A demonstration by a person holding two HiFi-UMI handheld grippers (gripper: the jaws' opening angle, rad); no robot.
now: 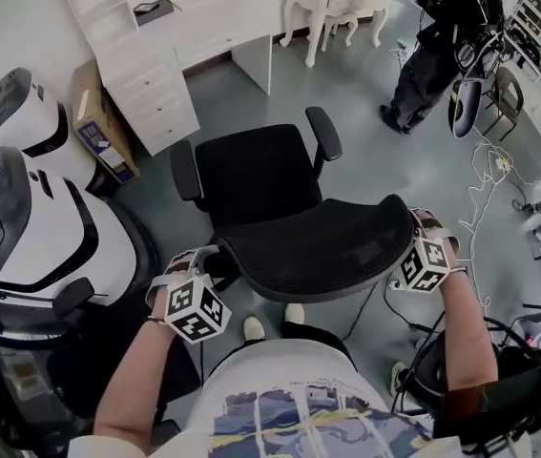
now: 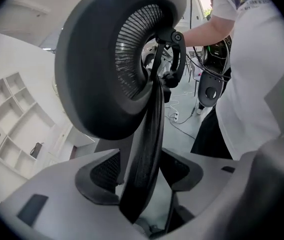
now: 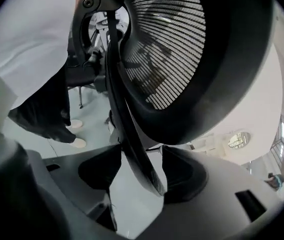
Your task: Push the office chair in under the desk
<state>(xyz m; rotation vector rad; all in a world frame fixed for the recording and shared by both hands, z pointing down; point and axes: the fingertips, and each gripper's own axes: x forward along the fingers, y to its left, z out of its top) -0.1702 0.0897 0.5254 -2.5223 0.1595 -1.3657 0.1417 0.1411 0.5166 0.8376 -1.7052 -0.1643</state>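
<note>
Wide open, my left gripper (image 2: 140,176) and right gripper (image 3: 137,174) straddle the black mesh office chair (image 1: 260,175)'s backrest (image 1: 318,246) unclamped; its seat faces the white desk (image 1: 213,27).

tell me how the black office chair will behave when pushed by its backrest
The office chair probably glides easily on the smooth floor. Its mesh backrest looks springy, so it may flex before the chair moves. Pushed unevenly, it may swivel.

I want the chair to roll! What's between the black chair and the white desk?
Only bare grey floor lies between the chair and the desk, as the head view shows.
</note>
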